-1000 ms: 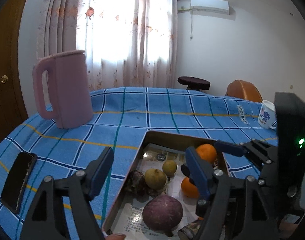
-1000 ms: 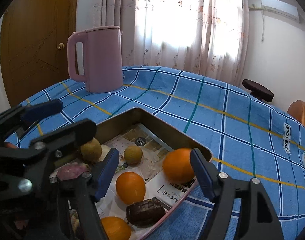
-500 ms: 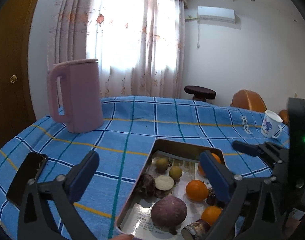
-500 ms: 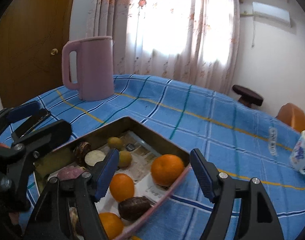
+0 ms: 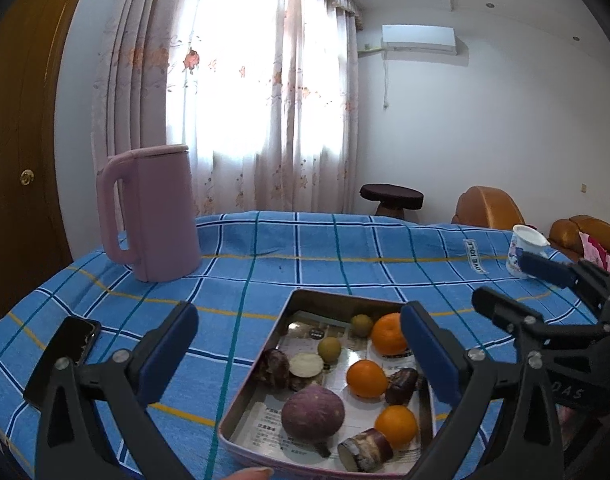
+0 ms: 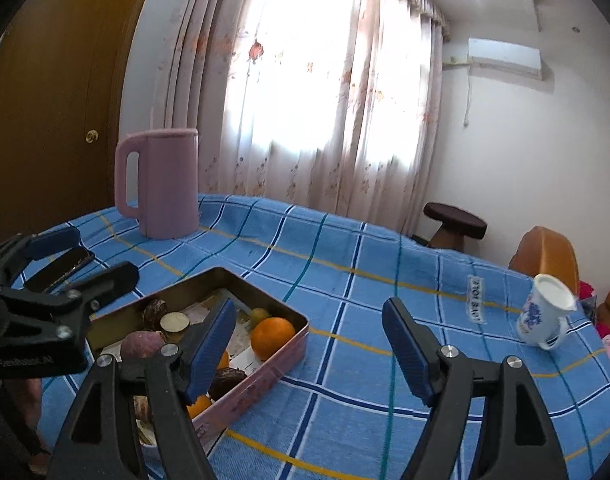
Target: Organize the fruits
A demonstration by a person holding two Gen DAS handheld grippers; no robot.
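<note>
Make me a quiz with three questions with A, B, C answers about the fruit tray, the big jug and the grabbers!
1. Where is the phone?
A. in the tray
B. on the cloth, left of the tray
C. on the stool

2. How many oranges lie in the tray?
A. one
B. three
C. five

3. How are the two hand-held grippers?
A. both open and empty
B. both shut on fruit
C. one holds the jug

Answers:
1 B: it lies flat on the blue cloth beside the tray.
2 B: oranges at and.
3 A: the left hand-held gripper and right hand-held gripper gape wide with nothing between the fingers.
</note>
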